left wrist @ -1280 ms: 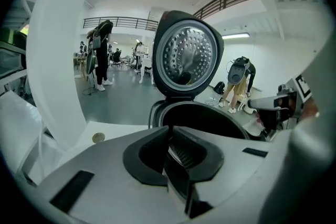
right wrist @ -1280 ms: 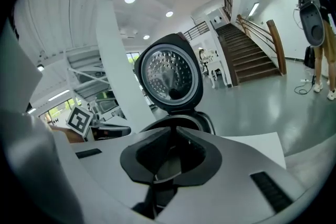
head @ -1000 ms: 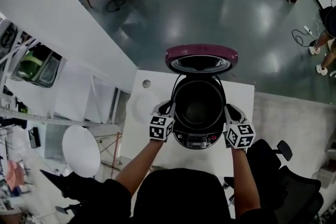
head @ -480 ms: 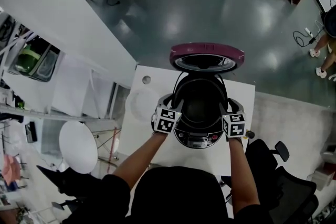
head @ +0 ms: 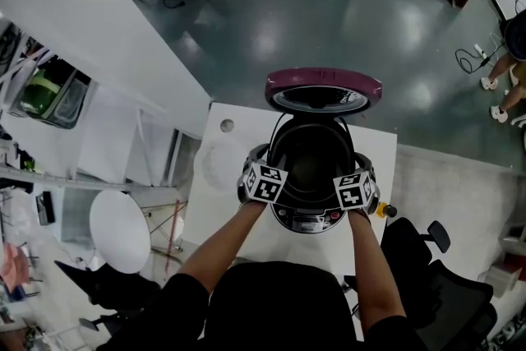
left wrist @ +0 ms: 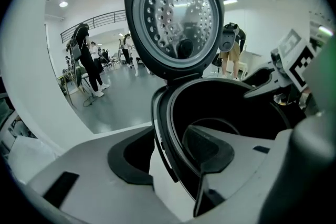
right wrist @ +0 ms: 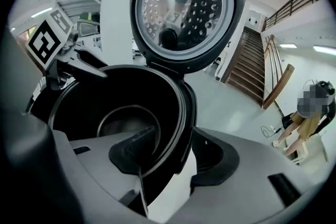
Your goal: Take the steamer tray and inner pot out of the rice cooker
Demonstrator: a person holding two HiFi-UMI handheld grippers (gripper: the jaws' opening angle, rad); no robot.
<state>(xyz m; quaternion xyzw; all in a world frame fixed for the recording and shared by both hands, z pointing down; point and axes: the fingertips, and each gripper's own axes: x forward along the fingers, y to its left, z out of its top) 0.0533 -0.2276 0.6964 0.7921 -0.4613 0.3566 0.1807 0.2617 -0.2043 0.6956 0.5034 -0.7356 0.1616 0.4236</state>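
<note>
The rice cooker (head: 312,214) stands on a white table (head: 238,234), its maroon lid (head: 323,88) tipped up at the back. The dark inner pot (head: 311,160) sits in it. My left gripper (head: 261,173) is at the pot's left rim and my right gripper (head: 359,179) at its right rim. In the left gripper view the jaws (left wrist: 165,157) straddle the rim, one pad inside the pot (left wrist: 236,107), one outside. The right gripper (right wrist: 176,157) straddles the rim of the pot (right wrist: 105,107) likewise. Both jaws have just been opening and press on nothing.
A pale round thing (head: 215,163) lies on the table left of the cooker. A small yellow object (head: 382,210) sits by the cooker's right side. A black office chair (head: 436,242) stands right of the table. The lid's perforated plate (left wrist: 176,13) faces both grippers.
Both grippers moved from beside the cooker's front inward and forward onto the pot's rim, sinking and rolling as they went. The cooker and lid stayed put.
</note>
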